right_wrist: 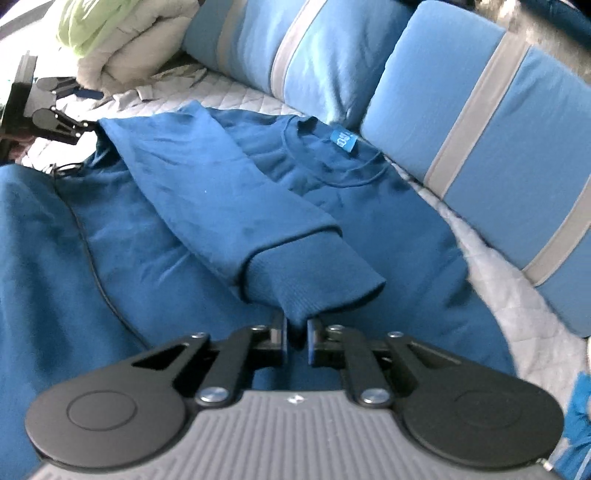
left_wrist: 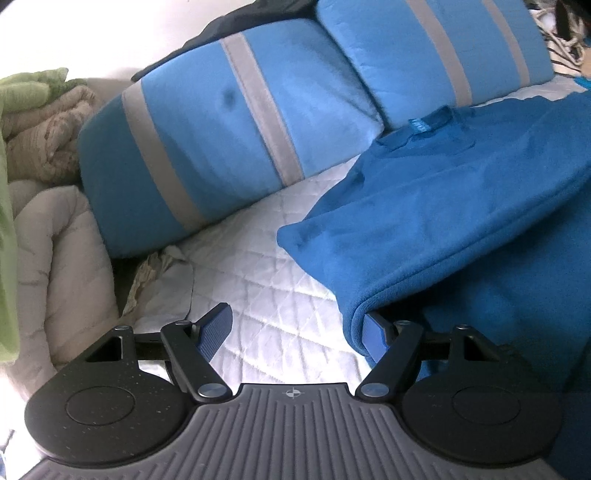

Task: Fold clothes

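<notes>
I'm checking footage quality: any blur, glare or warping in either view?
Left wrist view: fisheye bends the striped cushions, the wall is blown out at top left, all slightly soft. Right wrist view: bright washout at top left, the sweater is sharper than the frame edges.

A white quilted mattress cover (left_wrist: 258,258) with a diamond stitch spreads across the bed. Two light-blue pillows with grey stripes (right_wrist: 480,122) lie along its far edge (one bears a dark spot). Beside them sits a heap of cream bedding (left_wrist: 55,258) topped by something pale green (right_wrist: 92,22), perhaps a blanket. Bright daylight washes the scene.
</notes>
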Demonstrator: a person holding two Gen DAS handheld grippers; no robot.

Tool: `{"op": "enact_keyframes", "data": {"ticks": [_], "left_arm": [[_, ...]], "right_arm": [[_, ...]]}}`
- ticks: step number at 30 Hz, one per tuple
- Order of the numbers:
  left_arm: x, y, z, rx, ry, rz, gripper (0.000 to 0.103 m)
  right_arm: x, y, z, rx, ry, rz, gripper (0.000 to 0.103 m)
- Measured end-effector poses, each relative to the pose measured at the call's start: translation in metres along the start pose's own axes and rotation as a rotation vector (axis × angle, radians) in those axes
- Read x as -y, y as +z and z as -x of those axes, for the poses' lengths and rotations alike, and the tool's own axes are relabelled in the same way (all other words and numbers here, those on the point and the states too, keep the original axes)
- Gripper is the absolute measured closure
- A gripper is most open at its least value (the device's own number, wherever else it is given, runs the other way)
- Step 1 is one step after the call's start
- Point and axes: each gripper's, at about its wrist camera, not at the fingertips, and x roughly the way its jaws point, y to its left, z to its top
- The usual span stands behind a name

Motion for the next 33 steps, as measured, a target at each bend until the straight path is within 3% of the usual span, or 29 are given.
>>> {"op": "enact_keyframes", "data": {"ticks": [6, 13, 19, 27, 30, 33], "left_arm": [[0.014, -0.001, 0.000, 0.010, 0.011, -0.089, 0.029], [0.011, -0.008, -0.010, -0.052, 0.005, -0.093, 0.027], [0.008, -0.012, 0.002, -0.030, -0.020, -0.095, 0.027], [-0.016, -0.017, 0.026, -0.035, -0.038, -0.040, 0.027], [-0.040, -0.011, 0.038, -0.041, -0.040, 0.011, 0.027], [-0.074, 0.006, 0.053, -0.031, -0.044, 0.102, 0.027]], "right_arm": [[-0.004, -0.012, -0.003, -0.093, -0.004, 0.009, 0.093], [-0.022, -0.027, -0.025, -0.185, 0.049, 0.014, 0.091], [-0.015, -0.033, -0.019, -0.185, -0.006, -0.015, 0.034], [0.007, -0.041, 0.013, -0.084, -0.079, -0.127, 0.016], [0.016, -0.042, 0.028, -0.021, -0.135, -0.151, 0.002], [0.030, -0.041, 0.047, 0.053, -0.211, -0.213, 0.000]]}}
